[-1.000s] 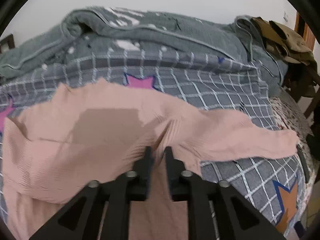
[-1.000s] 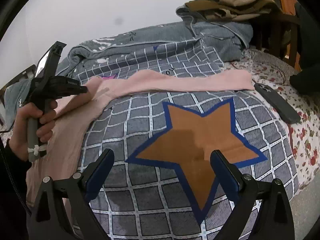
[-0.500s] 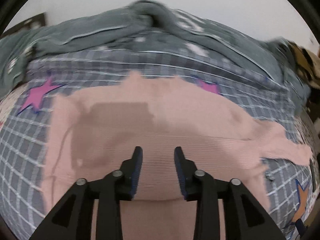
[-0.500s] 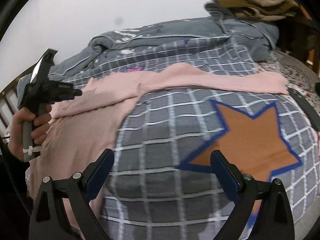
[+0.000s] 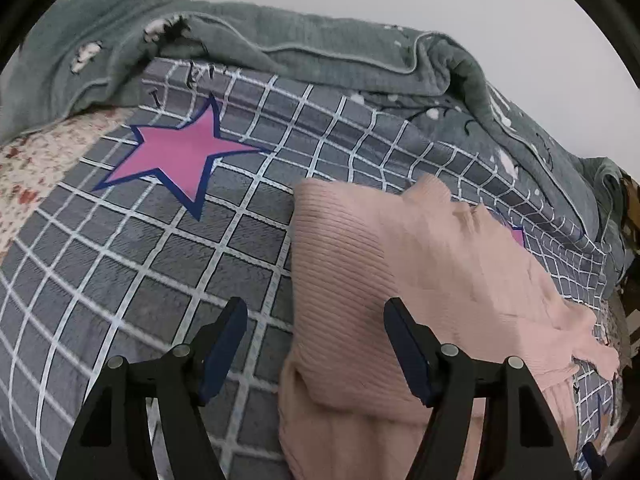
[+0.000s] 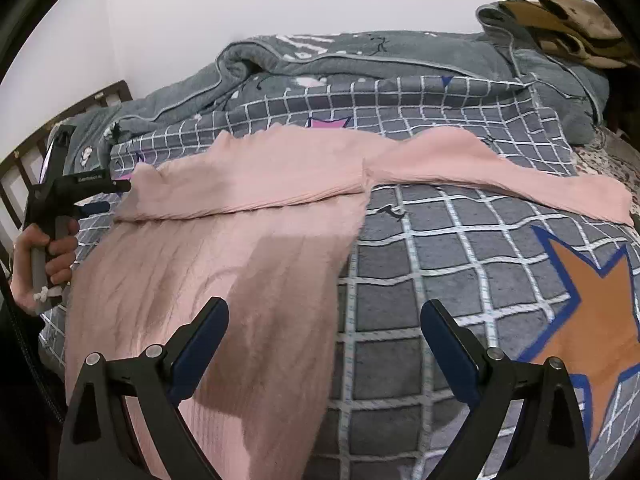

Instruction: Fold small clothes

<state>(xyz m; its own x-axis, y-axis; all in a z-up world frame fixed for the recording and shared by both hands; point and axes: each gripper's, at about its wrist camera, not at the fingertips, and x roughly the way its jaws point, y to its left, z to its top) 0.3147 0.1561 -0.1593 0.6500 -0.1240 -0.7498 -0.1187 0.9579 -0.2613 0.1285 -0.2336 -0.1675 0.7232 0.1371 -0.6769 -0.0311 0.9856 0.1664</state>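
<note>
A pink ribbed sweater [image 6: 260, 240] lies flat on the checked bedcover [image 6: 440, 272]. Its upper part is folded down, and one sleeve [image 6: 520, 184] stretches out to the right. My left gripper [image 5: 316, 312] hangs over the sweater's left edge [image 5: 340, 280]. Its jaws are opening and the pads press on nothing. In the right wrist view a hand [image 6: 44, 264] holds that left gripper [image 6: 110, 196] at the sweater's far left corner. My right gripper [image 6: 324, 312] stands wide open above the sweater's lower right edge, with nothing held.
A bunched grey blanket [image 6: 360, 56] runs along the back by the wall. Brown clothes [image 6: 568, 28] are piled at the back right. A wooden bed rail [image 6: 24, 168] is at the left. The cover bears an orange star [image 6: 592, 328] and a pink star [image 5: 180, 156].
My left gripper let go of the sweater, opened, and swung left to the garment's edge. My right gripper moved left from over the orange star to over the sweater's body.
</note>
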